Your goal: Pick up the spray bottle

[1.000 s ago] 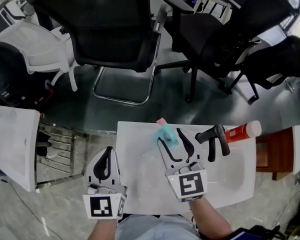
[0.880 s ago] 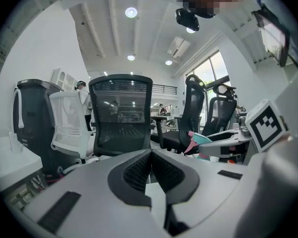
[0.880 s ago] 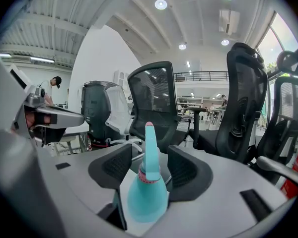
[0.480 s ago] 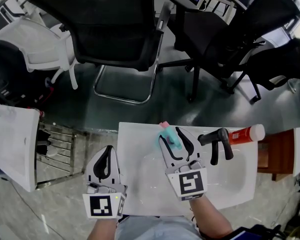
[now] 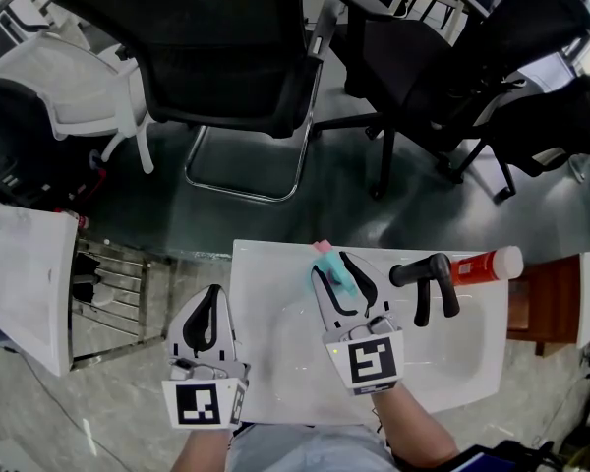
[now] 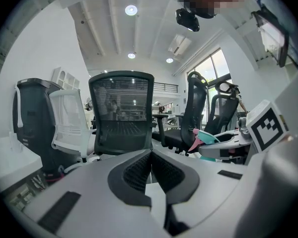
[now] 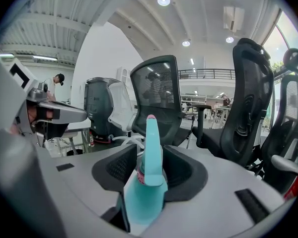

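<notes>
The teal spray bottle (image 5: 332,269) with a pink nozzle stands near the far edge of the white table (image 5: 452,357). My right gripper (image 5: 331,265) straddles it, and its jaws are closing with the bottle (image 7: 148,180) between them. The dark pads (image 7: 120,168) stand very close on both sides, and I see no firm squeeze. My left gripper (image 5: 209,298) hangs just off the table's left edge. It is shut and empty, its jaws (image 6: 150,156) meeting in the left gripper view. That view also shows the bottle (image 6: 207,138) at the right.
A black two-handled tool (image 5: 428,281) and a red bottle with a white cap (image 5: 484,262) lie on the table right of the spray bottle. Black office chairs (image 5: 226,57) (image 5: 442,67) stand beyond the table, and a white chair (image 5: 79,91) is at far left.
The right gripper's jaws have narrowed around the teal bottle. Both hands have stayed almost in place, and the bottle has not moved.
</notes>
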A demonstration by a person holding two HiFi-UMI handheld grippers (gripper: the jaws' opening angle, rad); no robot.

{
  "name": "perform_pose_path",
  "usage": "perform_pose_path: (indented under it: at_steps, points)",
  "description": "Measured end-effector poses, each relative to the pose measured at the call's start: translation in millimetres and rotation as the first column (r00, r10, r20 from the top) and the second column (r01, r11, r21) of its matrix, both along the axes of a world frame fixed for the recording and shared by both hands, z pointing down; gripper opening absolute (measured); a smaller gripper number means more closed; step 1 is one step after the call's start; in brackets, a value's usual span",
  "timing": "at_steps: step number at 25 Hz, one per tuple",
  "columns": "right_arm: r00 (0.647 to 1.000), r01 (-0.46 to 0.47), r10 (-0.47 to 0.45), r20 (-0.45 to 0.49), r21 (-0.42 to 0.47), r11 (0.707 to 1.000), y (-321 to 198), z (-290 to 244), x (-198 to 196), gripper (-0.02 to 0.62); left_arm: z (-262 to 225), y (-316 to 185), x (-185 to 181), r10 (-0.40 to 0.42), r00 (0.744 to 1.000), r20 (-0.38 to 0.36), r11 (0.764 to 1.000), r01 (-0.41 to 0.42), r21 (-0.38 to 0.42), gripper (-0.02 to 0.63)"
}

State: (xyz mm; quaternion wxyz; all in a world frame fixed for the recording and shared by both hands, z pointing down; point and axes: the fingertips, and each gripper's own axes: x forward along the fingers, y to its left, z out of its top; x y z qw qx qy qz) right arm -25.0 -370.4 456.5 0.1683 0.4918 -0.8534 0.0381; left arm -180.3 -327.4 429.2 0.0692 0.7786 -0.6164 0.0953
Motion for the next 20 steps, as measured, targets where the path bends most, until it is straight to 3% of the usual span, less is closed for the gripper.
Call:
perform_pose_path:
  at_steps: [20]
  points:
    - [1.0, 0.021, -0.021, 0.003, 0.017, 1.0, 1.8, -5.1, -1.1, 0.15, -7.3, 2.8, -0.9, -0.02, 1.0, 0.015, 1.0, 0.02, 0.011, 0.018]
